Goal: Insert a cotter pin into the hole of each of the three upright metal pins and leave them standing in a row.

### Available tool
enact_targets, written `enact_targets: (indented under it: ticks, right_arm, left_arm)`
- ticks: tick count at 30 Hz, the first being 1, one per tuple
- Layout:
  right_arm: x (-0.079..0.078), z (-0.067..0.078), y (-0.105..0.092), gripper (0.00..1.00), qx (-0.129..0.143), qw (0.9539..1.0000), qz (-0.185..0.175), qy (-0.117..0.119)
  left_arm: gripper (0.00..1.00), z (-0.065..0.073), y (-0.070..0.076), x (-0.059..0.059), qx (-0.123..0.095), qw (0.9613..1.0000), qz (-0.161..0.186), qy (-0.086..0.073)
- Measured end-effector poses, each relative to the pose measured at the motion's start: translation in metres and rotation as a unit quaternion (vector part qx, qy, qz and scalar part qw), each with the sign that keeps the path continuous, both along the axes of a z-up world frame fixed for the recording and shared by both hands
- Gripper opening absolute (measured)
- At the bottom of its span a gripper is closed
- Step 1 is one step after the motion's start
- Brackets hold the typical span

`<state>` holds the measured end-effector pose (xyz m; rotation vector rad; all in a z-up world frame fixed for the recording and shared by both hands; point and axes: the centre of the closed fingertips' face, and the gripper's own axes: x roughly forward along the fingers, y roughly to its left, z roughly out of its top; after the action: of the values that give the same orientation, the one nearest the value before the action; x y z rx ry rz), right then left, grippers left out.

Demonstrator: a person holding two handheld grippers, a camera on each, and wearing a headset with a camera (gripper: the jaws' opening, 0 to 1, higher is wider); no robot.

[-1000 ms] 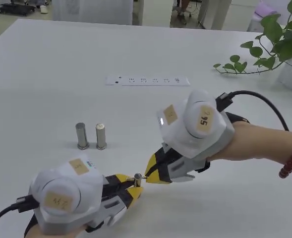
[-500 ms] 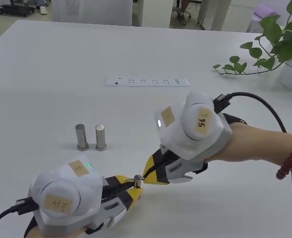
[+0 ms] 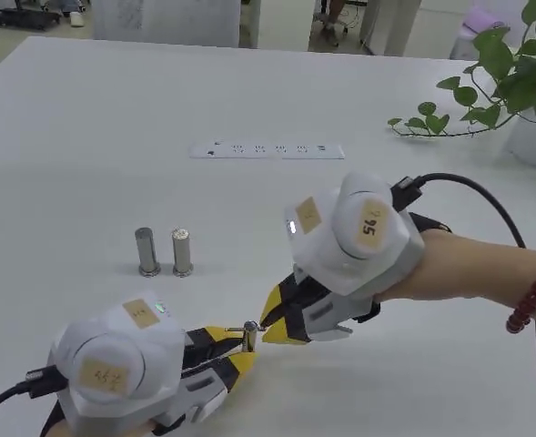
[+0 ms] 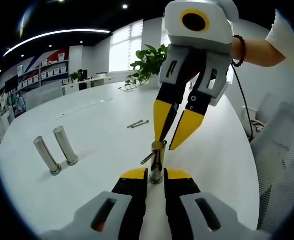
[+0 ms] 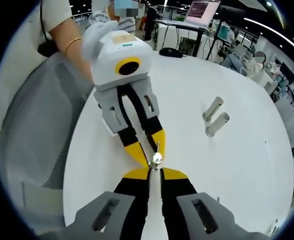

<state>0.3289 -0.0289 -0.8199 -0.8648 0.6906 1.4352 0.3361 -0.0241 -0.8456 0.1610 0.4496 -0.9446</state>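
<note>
Now: cotter insertion underway | left gripper clamped on upright metal pin | right gripper pinching cotter pin at its hole | next: push through, stand beside two standing pins

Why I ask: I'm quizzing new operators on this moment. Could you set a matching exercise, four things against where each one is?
Things:
1. held metal pin
2. two free metal pins
3. cotter pin
4. power strip

Places:
A. lying flat, far back on the table
B. poking from the held pin's side
C. clamped in the left gripper
D. standing side by side on the table

Pairs: 1-C, 2-D, 3-B, 4-A
</note>
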Motion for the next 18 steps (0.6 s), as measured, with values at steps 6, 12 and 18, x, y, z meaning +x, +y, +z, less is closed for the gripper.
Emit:
enact_targets:
  ticks: [6, 12, 18]
  right_arm:
    - [0.001, 0.006, 0.006, 0.14, 0.024, 0.9996, -0.013, 0.007]
    - [0.000, 0.007, 0.010, 0.16, 0.036, 0.9990, -0.024, 0.013]
    - [0.001, 0.006, 0.014, 0.16, 0.053, 0.9976, -0.039, 0.022]
  left_arm:
    - [0.19, 0.003, 0.005, 0.000, -0.003, 1.0000, 0.004, 0.006]
    - [0.28, 0.009, 0.013, -0.003, -0.008, 0.9999, 0.004, 0.010]
    - [0.37, 0.019, 0.022, -0.009, -0.017, 0.9998, 0.006, 0.012]
